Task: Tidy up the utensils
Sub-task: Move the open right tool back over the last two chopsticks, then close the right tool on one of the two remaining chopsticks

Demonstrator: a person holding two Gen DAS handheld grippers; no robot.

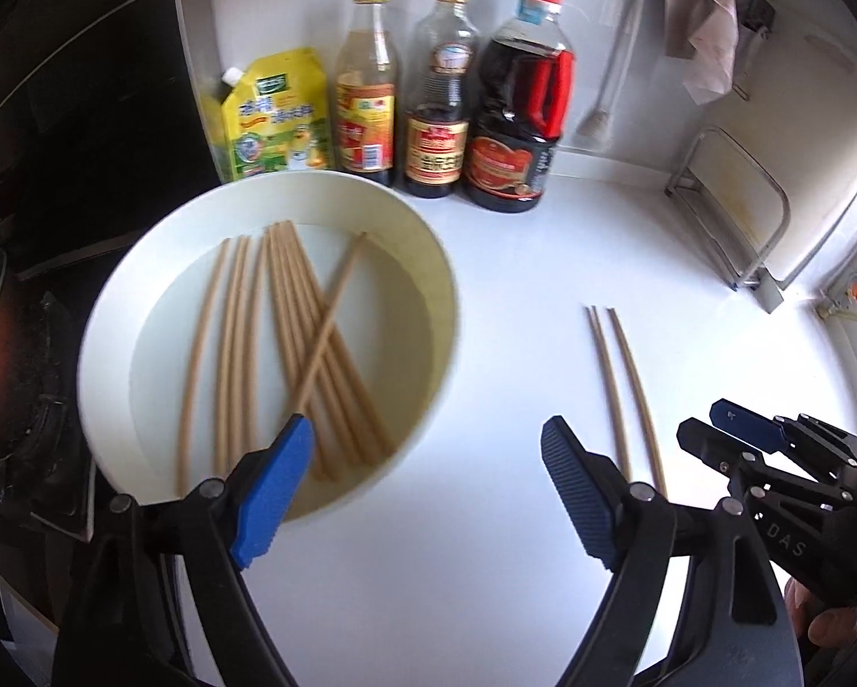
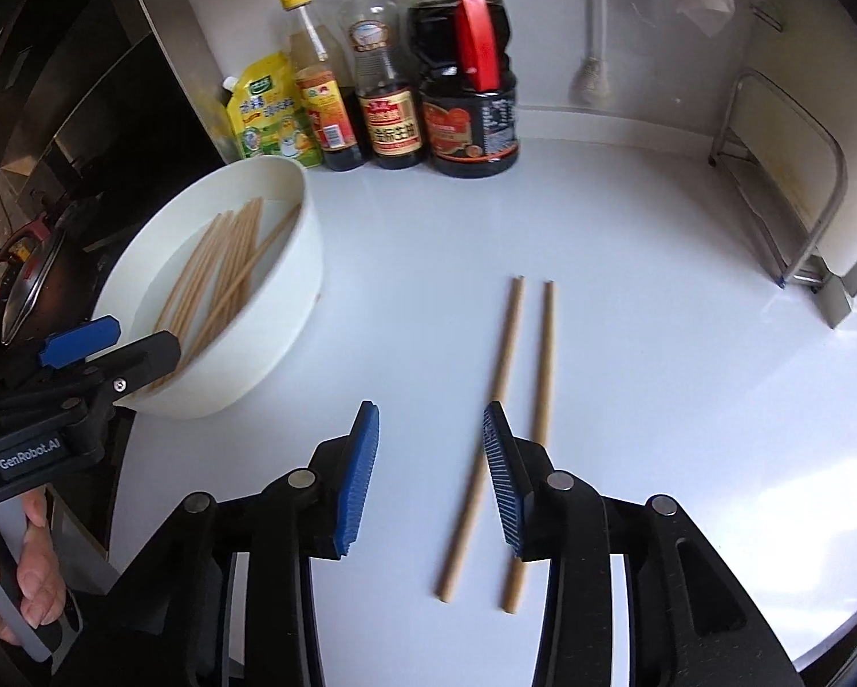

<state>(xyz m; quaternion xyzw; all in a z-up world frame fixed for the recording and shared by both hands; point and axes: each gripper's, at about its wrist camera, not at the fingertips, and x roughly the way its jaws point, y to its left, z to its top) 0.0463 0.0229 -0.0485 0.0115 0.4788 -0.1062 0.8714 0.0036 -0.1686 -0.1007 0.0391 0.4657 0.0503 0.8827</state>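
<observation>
A white bowl (image 1: 113, 309) sits on the left side of the white tabletop (image 1: 514, 263) in the left wrist view. Many tan chopsticks (image 1: 291, 338) lie inside the bowl, and one lies crossed over the others. They look a bit blurry.

The left gripper (image 1: 428, 492) is at the bottom of that view. Its blue fingers (image 1: 273, 492) are spread wide apart, and nothing is between them. One finger is over the near edge of the bowl and the other is over the bare tabletop.

Two more chopsticks (image 2: 520, 412) lie side by side on the tabletop, right of the bowl and well apart from it. In the right wrist view they run from the middle of the frame down to the bottom.

The right gripper (image 2: 431, 475) is at the bottom of that view. Its fingers (image 2: 359, 475) are partly spread and hold nothing. One chopstick passes between them in the picture, and the other goes behind the right finger. I cannot tell if the fingers touch them.

At the top of both views, against the wall, stand a yellow pouch (image 2: 271, 109), two bottles with yellow caps (image 1: 365, 80) and a big dark bottle with a red handle (image 2: 468, 68). A metal rack (image 2: 783, 183) is at the right. A hand (image 2: 22, 561) shows at the lower left of the right wrist view.
</observation>
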